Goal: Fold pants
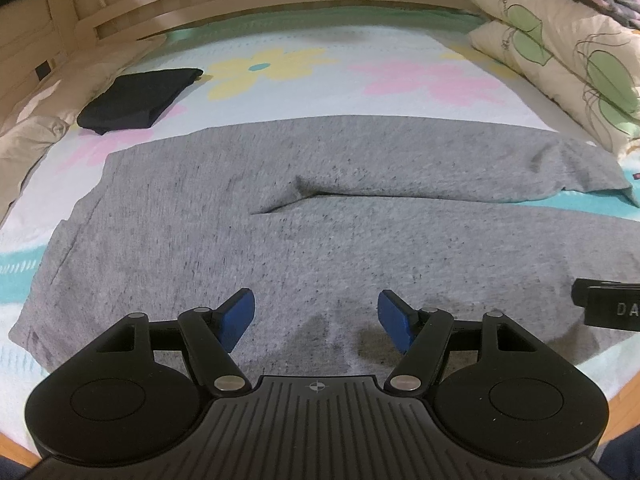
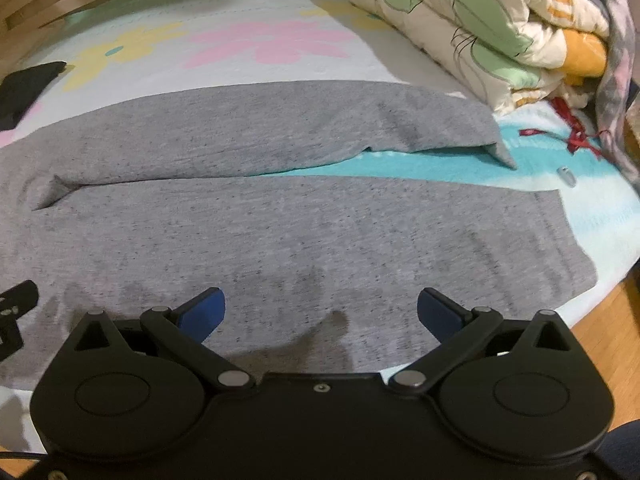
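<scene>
Grey pants [image 1: 320,216] lie flat on the bed, legs split toward the quilt [image 1: 560,40]. Both my claws, left [image 1: 316,318] and right [image 2: 320,314], hover released above them. Pinching one layer would probably bunch the fold.

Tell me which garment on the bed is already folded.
The black garment, a compact folded stack at the far left. The grey pants lie spread flat, both legs out.

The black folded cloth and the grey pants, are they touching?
Apart. The left wrist view shows flowered bedsheet between the black folded cloth and the grey pants.
</scene>
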Available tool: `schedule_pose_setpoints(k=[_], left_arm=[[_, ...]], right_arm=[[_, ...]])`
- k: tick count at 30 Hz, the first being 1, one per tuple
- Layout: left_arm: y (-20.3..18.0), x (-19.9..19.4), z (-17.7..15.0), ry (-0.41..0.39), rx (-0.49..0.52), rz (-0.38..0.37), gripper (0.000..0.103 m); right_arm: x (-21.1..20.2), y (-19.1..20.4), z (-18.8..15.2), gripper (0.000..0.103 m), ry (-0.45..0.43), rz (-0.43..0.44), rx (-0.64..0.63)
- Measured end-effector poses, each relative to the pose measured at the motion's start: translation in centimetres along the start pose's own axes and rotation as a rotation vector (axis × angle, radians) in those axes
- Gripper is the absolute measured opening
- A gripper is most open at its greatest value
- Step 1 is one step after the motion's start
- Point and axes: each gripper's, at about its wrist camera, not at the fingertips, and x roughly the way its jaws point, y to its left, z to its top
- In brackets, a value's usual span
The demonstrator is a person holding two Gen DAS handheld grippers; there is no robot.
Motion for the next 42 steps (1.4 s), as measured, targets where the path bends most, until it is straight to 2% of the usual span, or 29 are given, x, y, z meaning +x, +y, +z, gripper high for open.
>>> schedule_pose_setpoints(k=[7, 9, 11, 14, 18, 21, 24, 25, 28, 32, 38, 42], left_arm=[[-0.5, -0.2, 1.1, -0.011, 0.026, -0.001, 0.067], [-0.8, -0.3, 1.9, -0.024, 0.04, -0.007, 0.067], [-1.1, -0.1, 3.0, -0.036, 0.062, -0.015, 0.067], [-1.6, 0.7, 5.3, -0.052, 0.088, -0.013, 0.067], [-2.5, 2.1, 8.2, -0.091, 0.119, 0.003, 0.067], [-3.3, 3.8, 9.5, -0.103, 0.14, 0.015, 0.067], [-3.7, 5.5, 9.4, -0.083, 0.139, 0.016, 0.067], [-3.6, 6.2, 9.3, -0.059, 0.13, 0.012, 0.067], [-3.2, 7.3, 9.3, 0.002, 0.081, -0.038, 0.066], [-3.6, 7.7, 9.8, 0.003, 0.079, -0.056, 0.065], [-4.3, 8.0, 9.9, 0.003, 0.125, -0.069, 0.065], [-4.2, 8.5, 9.9, 0.02, 0.134, -0.075, 0.065]], right_arm=[[-0.4, -1.4, 0.0, 0.101, -0.002, 0.088, 0.063], [-0.6, -1.9, 0.3, 0.101, -0.001, 0.127, 0.109], [-0.8, -2.6, 0.7, 0.101, -0.043, 0.147, 0.182], [-1.3, -3.1, 1.8, 0.1, -0.118, 0.097, 0.24], [-1.0, -3.5, 5.7, 0.097, -0.159, 0.051, 0.176], [1.1, -3.9, 9.6, 0.095, -0.108, 0.042, 0.094], [4.1, -4.5, 12.2, 0.056, -0.033, 0.071, 0.07], [5.4, -4.7, 13.1, 0.053, -0.007, 0.052, 0.069], [8.7, -5.6, 15.2, 0.053, 0.021, -0.007, 0.05], [12.9, -6.1, 18.5, 0.053, 0.12, -0.056, 0.049], [18.3, -7.6, 23.6, 0.055, 0.196, -0.053, 0.306], [21.6, -8.2, 25.5, 0.058, 0.238, -0.083, 0.444]])
